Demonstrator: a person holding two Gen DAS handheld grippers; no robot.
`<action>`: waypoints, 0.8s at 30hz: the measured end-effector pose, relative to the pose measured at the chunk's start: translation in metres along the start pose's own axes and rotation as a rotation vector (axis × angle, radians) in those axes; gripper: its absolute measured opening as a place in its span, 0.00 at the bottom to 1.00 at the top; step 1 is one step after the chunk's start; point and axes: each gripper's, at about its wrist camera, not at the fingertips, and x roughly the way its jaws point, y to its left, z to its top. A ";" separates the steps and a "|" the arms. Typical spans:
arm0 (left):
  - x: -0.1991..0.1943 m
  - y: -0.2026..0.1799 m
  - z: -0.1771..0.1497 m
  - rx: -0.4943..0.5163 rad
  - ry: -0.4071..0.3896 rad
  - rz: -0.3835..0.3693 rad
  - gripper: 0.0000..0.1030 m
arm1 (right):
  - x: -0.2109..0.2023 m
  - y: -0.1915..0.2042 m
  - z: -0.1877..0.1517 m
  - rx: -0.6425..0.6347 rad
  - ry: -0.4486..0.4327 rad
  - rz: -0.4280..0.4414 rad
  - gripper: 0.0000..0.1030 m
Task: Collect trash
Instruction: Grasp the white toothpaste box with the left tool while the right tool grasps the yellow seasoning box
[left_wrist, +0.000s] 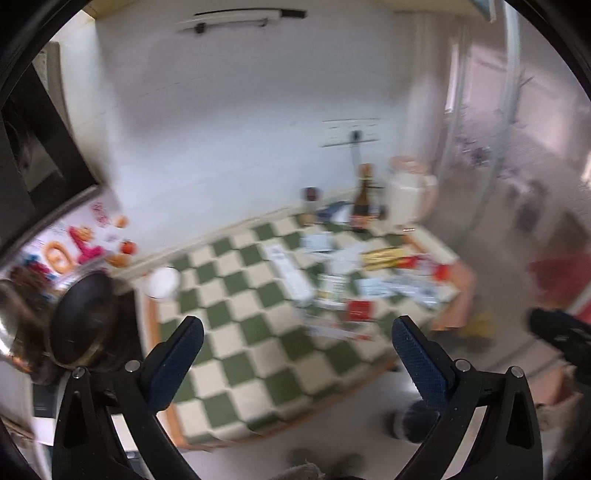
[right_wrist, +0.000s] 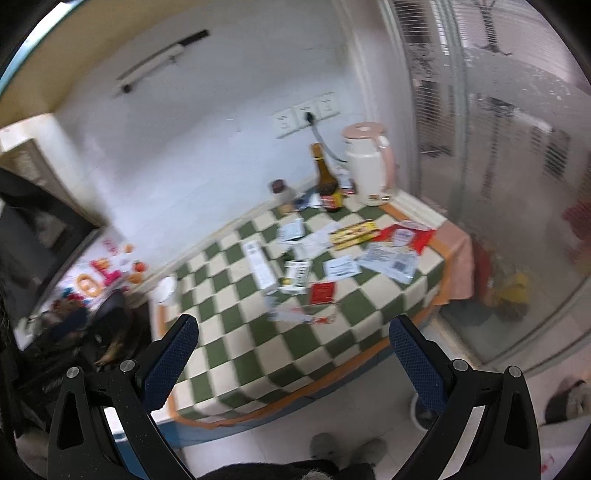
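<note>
Scattered trash lies on a green-and-cream checked tablecloth (right_wrist: 258, 350): a long white box (right_wrist: 260, 266), a small carton (right_wrist: 295, 277), a red packet (right_wrist: 322, 292), a yellow wrapper (right_wrist: 352, 232), a red-and-white wrapper (right_wrist: 404, 236) and paper slips (right_wrist: 388, 258). The same litter shows blurred in the left wrist view, with the white box (left_wrist: 290, 273) and red packet (left_wrist: 359, 309). My left gripper (left_wrist: 297, 332) is open and empty, above the table's near half. My right gripper (right_wrist: 293, 330) is open and empty, short of the litter.
A dark bottle (right_wrist: 327, 181), a cream kettle (right_wrist: 369, 162) and a small jar (right_wrist: 280, 190) stand at the table's far edge by the wall. A white bowl (right_wrist: 164, 290) sits at the left edge. A dark pan (left_wrist: 81, 317) lies left. A glass door (right_wrist: 498, 184) is right.
</note>
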 end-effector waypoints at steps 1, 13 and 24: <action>0.011 0.004 0.001 0.002 0.008 0.024 1.00 | 0.008 0.001 0.001 0.008 0.000 -0.029 1.00; 0.212 0.048 0.035 -0.110 0.323 0.097 1.00 | 0.181 -0.063 0.046 0.247 0.167 -0.184 1.00; 0.425 0.039 0.057 -0.290 0.647 0.173 1.00 | 0.433 -0.128 0.139 0.413 0.382 -0.203 1.00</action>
